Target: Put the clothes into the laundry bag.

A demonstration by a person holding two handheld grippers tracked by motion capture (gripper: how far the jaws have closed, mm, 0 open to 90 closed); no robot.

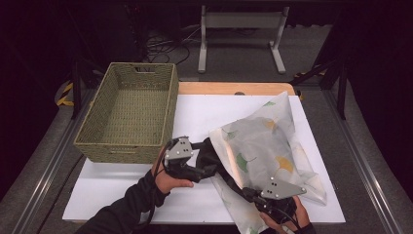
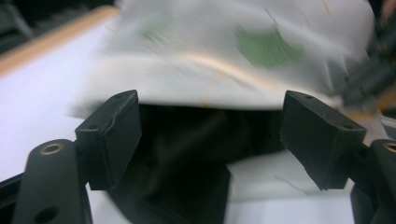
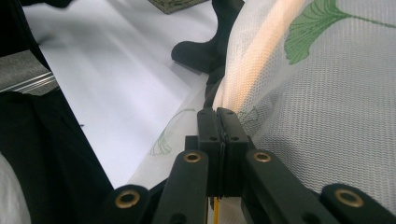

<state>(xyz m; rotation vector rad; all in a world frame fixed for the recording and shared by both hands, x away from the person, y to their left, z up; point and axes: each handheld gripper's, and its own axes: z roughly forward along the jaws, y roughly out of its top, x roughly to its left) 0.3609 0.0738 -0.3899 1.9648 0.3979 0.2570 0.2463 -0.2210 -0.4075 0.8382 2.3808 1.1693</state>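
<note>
A white mesh bag (image 1: 263,146) printed with green and yellow leaves lies on the white board (image 1: 122,190), its mouth toward the left. A black garment (image 1: 214,161) sticks out of that mouth. My left gripper (image 1: 204,170) is open at the mouth; in the left gripper view its jaws (image 2: 212,116) stand wide on either side of the black garment (image 2: 187,154), under the raised bag (image 2: 233,56) edge. My right gripper (image 1: 247,193) is shut on the bag's near edge; the right gripper view shows the gripper (image 3: 217,114) pinching the mesh (image 3: 327,93).
An empty green woven basket (image 1: 131,112) stands at the board's back left, close to my left hand. A wooden table edge (image 1: 234,88) runs behind the board. A grey metal stand (image 1: 241,22) is on the floor beyond. Bare board lies at the front left.
</note>
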